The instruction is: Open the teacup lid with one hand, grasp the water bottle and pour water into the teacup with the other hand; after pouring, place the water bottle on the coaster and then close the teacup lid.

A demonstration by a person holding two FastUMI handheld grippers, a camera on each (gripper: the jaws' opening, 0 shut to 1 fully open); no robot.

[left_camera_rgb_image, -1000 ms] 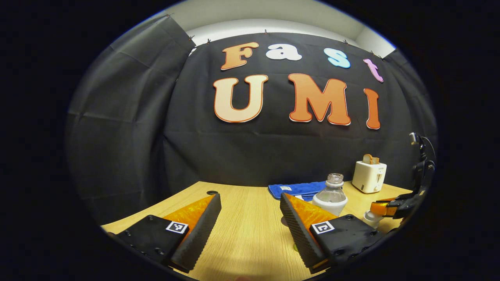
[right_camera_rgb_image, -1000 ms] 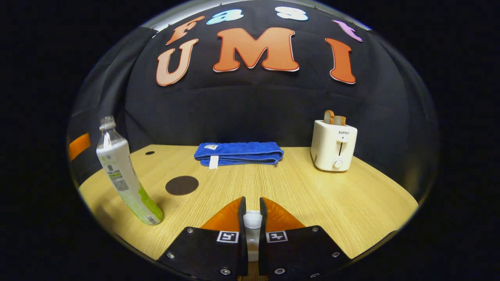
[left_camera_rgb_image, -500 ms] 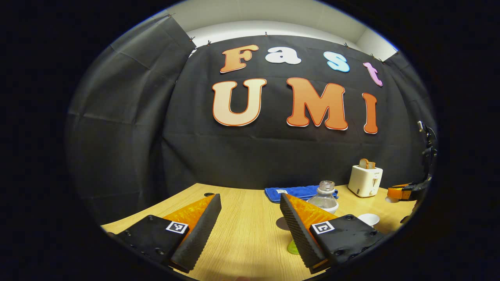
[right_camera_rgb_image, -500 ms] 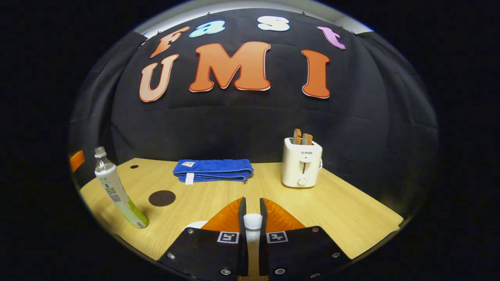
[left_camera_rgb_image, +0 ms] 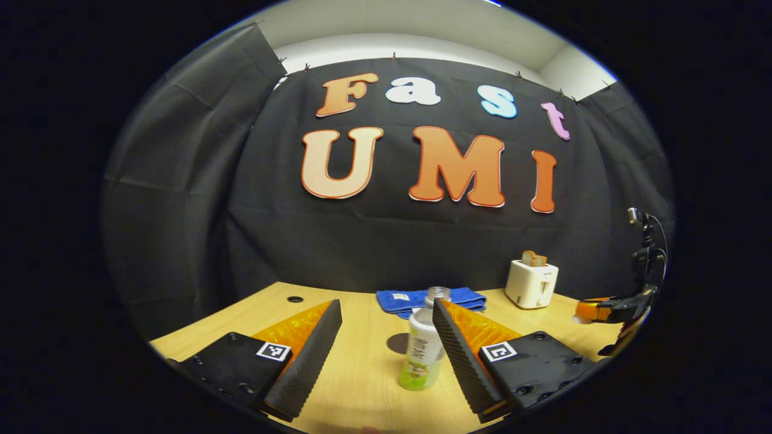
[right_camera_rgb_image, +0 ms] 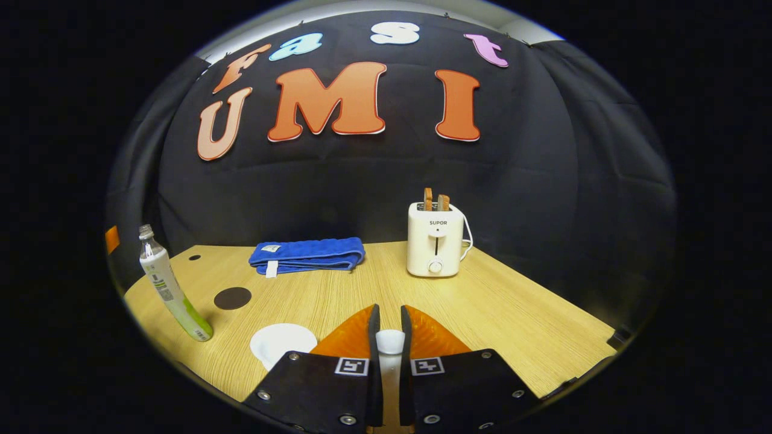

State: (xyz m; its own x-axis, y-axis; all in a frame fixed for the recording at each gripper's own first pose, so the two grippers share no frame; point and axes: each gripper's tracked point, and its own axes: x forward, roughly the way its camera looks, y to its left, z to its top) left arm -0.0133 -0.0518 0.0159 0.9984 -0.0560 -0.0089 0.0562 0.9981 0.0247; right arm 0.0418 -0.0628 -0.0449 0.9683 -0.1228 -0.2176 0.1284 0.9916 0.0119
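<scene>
Now my right gripper (right_camera_rgb_image: 386, 337) pinches the teacup lid (right_camera_rgb_image: 390, 342) aloft; my left gripper (left_camera_rgb_image: 386, 328) gapes wide near the water bottle (left_camera_rgb_image: 421, 349).

Black screwed finger mounts (right_camera_rgb_image: 313, 392) with square coded tags, ridged fingers (left_camera_rgb_image: 307, 355).

blue towel (right_camera_rgb_image: 307, 255), white toaster (right_camera_rgb_image: 435, 239), wooden table (right_camera_rgb_image: 512, 319)

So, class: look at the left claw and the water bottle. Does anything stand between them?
Nothing visible does. In the left gripper view the left claw is open, and the water bottle stands upright on the table just ahead, close by one finger, with bare tabletop between.
</scene>
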